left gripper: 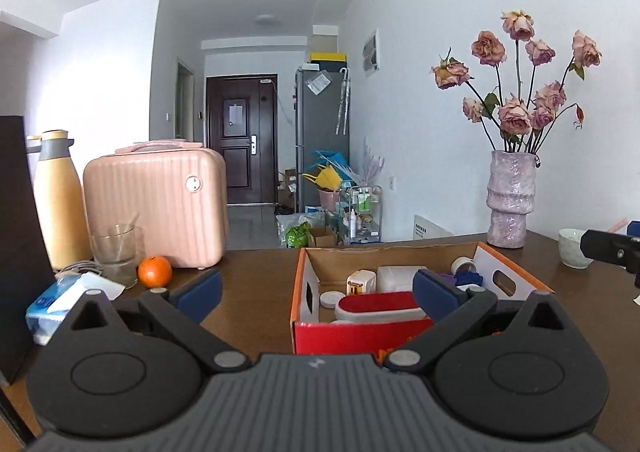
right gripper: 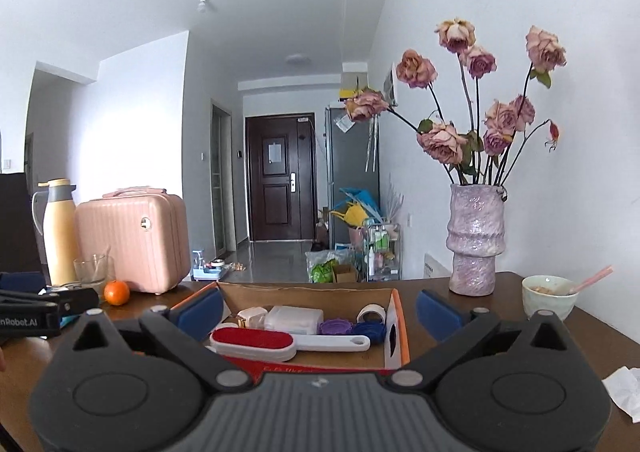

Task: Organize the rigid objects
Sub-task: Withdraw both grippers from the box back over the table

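Observation:
An open cardboard box (left gripper: 304, 284) with orange and red sides sits on the brown table; it also shows in the right wrist view (right gripper: 396, 328). Inside lie a red and white lint brush (right gripper: 256, 342), a white rectangular container (right gripper: 294, 319), a small white charger (left gripper: 361, 282), purple and blue round caps (right gripper: 336, 327) and a tape roll (right gripper: 372, 312). My left gripper (left gripper: 318, 292) is open and empty, held at the box's near side. My right gripper (right gripper: 320, 312) is open and empty above the box's near edge.
An orange (left gripper: 155, 271), a glass (left gripper: 116, 252), a pink case (left gripper: 156, 207), a yellow bottle (left gripper: 60, 199) and a tissue pack (left gripper: 60, 300) stand at the left. A vase of roses (right gripper: 476, 240), a bowl with a spoon (right gripper: 550, 296) and a crumpled tissue (right gripper: 626, 388) are at the right.

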Tool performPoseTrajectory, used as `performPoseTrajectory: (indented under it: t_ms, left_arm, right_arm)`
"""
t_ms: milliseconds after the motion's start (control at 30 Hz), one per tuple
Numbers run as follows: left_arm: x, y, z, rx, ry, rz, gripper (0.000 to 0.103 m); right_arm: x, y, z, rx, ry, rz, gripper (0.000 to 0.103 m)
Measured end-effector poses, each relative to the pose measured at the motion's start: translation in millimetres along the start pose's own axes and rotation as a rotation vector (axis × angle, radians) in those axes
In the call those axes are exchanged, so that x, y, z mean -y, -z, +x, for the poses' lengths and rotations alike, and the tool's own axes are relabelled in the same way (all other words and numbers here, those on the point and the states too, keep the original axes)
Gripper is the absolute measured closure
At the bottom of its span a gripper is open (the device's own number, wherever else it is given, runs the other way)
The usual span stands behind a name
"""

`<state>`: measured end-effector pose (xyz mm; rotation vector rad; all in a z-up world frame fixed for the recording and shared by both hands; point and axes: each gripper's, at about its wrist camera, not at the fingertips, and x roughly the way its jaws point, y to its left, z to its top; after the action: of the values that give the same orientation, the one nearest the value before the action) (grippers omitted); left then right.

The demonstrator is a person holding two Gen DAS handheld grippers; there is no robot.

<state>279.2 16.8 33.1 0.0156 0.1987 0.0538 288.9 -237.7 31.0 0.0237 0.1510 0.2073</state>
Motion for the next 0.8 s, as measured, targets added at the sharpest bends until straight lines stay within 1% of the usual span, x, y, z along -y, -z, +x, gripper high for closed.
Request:
performPoseTrajectory:
  t_ms: [200, 300, 367, 467, 600, 700, 800]
  left_arm:
    - [-1, 6, -25, 0.019, 0.010, -0.001, 0.000]
    - [0, 10, -39, 0.021, 0.012, 0.009, 0.000]
    - [-2, 16, -49, 0.019, 0.016, -0.014, 0.000]
    - [-7, 32, -67, -0.022, 0.015, -0.053, 0.000]
    - [-15, 60, -97, -0.014, 0.013, -0.073, 0.000]
    - [-21, 82, -116, -0.042, 0.022, -0.076, 0.000]
    - [-27, 101, -141, -0.039, 0.013, -0.069, 0.000]
  right_arm:
    - [-7, 7, -27, 0.003, 0.006, 0.009, 0.000]
    - [-8, 14, -41, -0.014, 0.009, 0.014, 0.000]
    - [-8, 22, -53, -0.023, 0.007, 0.020, 0.000]
    - [-8, 38, -71, -0.036, 0.000, 0.030, 0.000]
    - [-10, 55, -95, -0.037, -0.001, 0.024, 0.000]
    - [-14, 69, -117, -0.029, -0.008, 0.023, 0.000]
    - [-21, 85, -142, -0.021, -0.012, 0.027, 0.000]
